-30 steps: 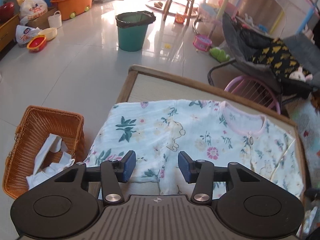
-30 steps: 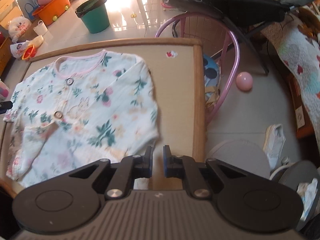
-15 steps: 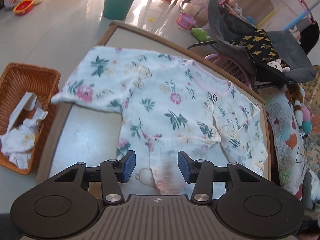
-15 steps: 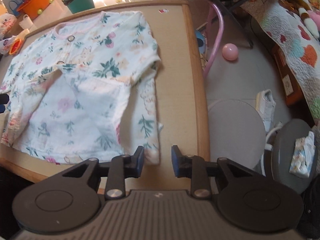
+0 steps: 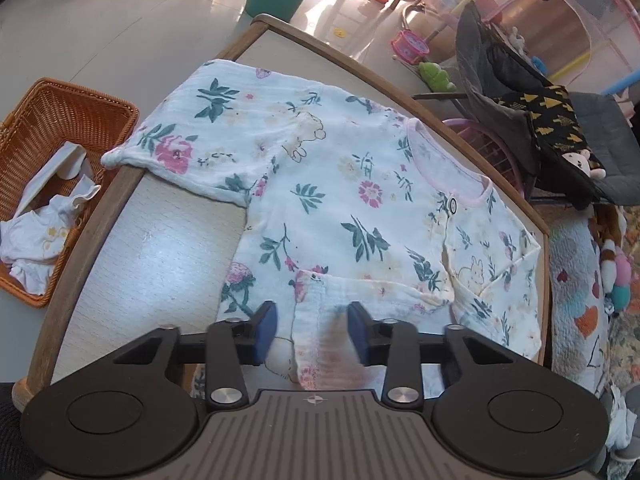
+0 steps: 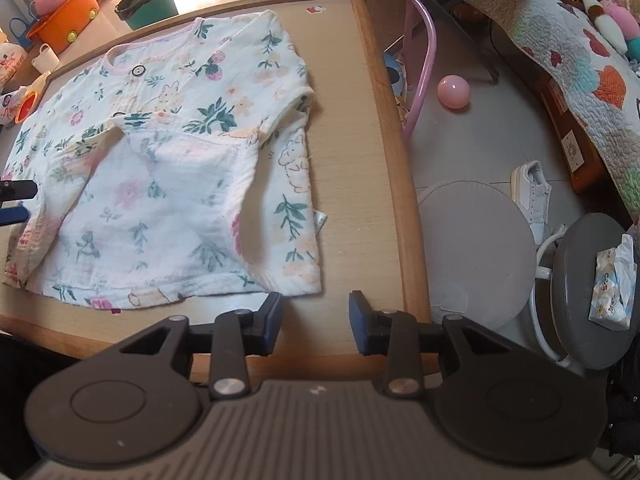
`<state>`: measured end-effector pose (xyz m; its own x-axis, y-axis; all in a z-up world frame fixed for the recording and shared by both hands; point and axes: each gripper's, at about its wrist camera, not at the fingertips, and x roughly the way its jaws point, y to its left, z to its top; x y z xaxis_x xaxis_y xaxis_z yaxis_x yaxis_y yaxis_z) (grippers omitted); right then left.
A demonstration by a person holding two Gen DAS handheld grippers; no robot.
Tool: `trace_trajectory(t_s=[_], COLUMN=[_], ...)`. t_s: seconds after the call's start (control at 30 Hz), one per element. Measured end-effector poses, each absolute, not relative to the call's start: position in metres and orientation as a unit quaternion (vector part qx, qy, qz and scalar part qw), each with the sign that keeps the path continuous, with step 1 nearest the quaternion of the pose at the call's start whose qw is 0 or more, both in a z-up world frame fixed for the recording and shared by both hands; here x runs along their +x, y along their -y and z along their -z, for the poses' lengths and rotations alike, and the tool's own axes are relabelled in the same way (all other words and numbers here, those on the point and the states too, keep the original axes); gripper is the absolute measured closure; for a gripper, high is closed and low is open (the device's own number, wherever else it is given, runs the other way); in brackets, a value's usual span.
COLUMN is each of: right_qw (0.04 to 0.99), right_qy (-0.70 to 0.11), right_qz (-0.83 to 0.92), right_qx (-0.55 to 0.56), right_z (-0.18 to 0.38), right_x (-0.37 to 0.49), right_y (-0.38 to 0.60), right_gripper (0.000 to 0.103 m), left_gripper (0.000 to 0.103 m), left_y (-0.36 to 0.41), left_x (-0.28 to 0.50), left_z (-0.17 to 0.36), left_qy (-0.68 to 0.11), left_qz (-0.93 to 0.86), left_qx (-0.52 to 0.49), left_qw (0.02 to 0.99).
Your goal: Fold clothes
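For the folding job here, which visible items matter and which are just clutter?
Part of the job:
floral baby top, one sleeve folded in
table it lies on
left tool, open over the hem
right tool, open, clear of the top

Just lying about:
wicker basket with white clothes
green bin
pink ball
white shoe

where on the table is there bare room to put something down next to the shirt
Two bare patches. One is the strip between the shirt and the table edge beside the right gripper, reaching the far corner with the small sticker. The other lies under the spread sleeve, between the shirt's body and the edge by the basket. The middle is all covered by cloth.
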<state>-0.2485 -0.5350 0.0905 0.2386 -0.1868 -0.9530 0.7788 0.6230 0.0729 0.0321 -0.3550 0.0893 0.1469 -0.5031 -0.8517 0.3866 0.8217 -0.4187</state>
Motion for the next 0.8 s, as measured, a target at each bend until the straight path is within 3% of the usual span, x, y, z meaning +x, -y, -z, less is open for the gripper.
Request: trace_trajectory(t_s=[0.17, 0.8], right_qw=[0.735, 0.739], right_qy=[-0.507, -0.505], right_qz=[0.336, 0.334], right_qx=[0.299, 0.296], right_z=[-0.090, -0.090], right_x=[-0.253, -0.252], right_y=[0.537, 0.534], right_gripper=[0.065, 0.058], left_gripper=[0.080, 0.082], left_y=[0.362, 0.368], left_x=[0.030, 0.028], left_z=[-0.086, -0.085], left_qy=[-0.591, -0.590], left_qz=[0.300, 0.294], left_qx=[-0.040, -0.013], left_qw=[0.748, 0.752])
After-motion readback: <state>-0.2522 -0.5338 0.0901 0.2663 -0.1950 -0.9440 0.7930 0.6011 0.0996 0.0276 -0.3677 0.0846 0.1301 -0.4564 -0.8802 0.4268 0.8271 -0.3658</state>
